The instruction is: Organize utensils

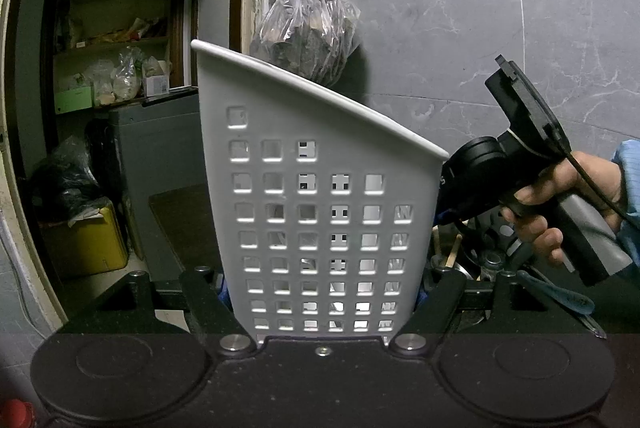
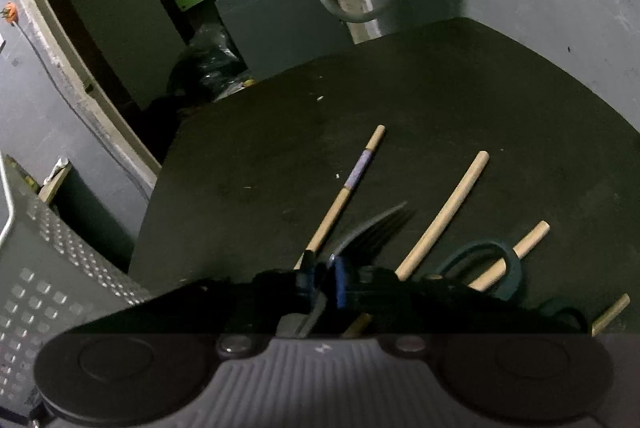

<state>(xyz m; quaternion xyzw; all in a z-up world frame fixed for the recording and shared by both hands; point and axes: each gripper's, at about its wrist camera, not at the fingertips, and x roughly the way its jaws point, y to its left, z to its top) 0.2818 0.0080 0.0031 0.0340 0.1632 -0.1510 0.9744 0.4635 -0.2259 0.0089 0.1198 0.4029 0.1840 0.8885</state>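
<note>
My left gripper (image 1: 324, 294) is shut on the base of a white perforated utensil holder (image 1: 312, 188), which stands upright and fills the middle of the left wrist view. The holder's wall (image 2: 44, 280) also shows at the left edge of the right wrist view. My right gripper (image 2: 324, 280) points down at the dark tabletop (image 2: 360, 108), shut on a metal fork (image 2: 372, 228) whose tines stick out past the blue pads. In the left wrist view a hand (image 1: 560, 204) holds the right gripper's body beside the holder; its fingertips are hidden behind the holder.
Several wooden chopsticks (image 2: 444, 216) lie on the table around the fork, one with a purple band (image 2: 358, 172). A dark green scissors handle (image 2: 512, 264) loops over one stick. A blue spoon (image 1: 560, 294) lies right of the holder. A plastic bag (image 1: 308, 28) hangs on the grey wall.
</note>
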